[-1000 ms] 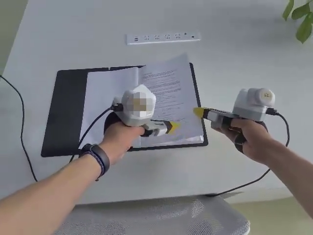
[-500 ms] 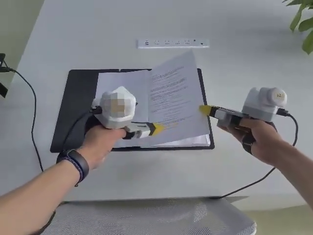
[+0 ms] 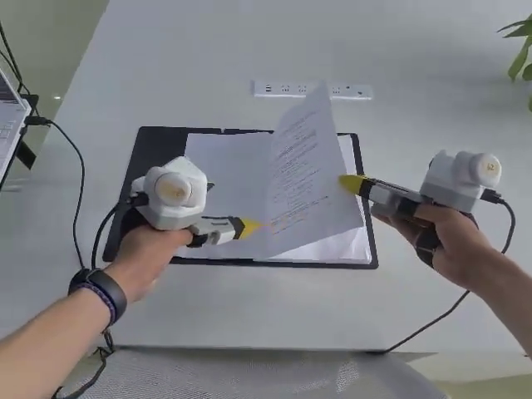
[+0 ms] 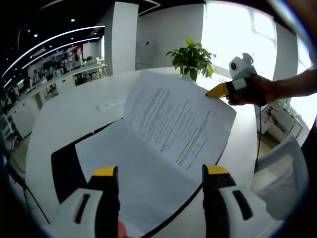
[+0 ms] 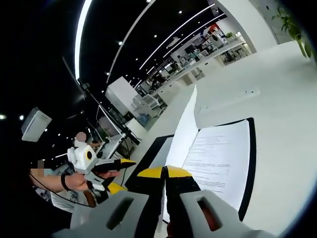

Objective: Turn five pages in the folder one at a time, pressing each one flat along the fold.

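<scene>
A black folder (image 3: 154,166) lies open on the white table, with white pages spread on both sides. One printed page (image 3: 303,174) stands lifted, almost upright over the fold. My right gripper (image 3: 349,183) is shut on that page's free right edge; in the right gripper view the jaws (image 5: 165,173) meet on the sheet (image 5: 184,136). My left gripper (image 3: 247,226) hovers open near the folder's front edge, just left of the raised page, holding nothing. In the left gripper view its jaws (image 4: 160,171) stand wide apart before the page (image 4: 173,119), with the right gripper (image 4: 218,90) at the page's corner.
A white power strip (image 3: 312,89) lies behind the folder. A laptop (image 3: 7,116) and a black cable (image 3: 79,166) sit at the far left. Plant leaves (image 3: 519,58) hang at the right. A grey chair back (image 3: 249,374) is below the table's front edge.
The right gripper has swung the page up from a low slant to nearly upright. The left gripper has drawn back leftward, off the right-hand pages. The head camera has shifted.
</scene>
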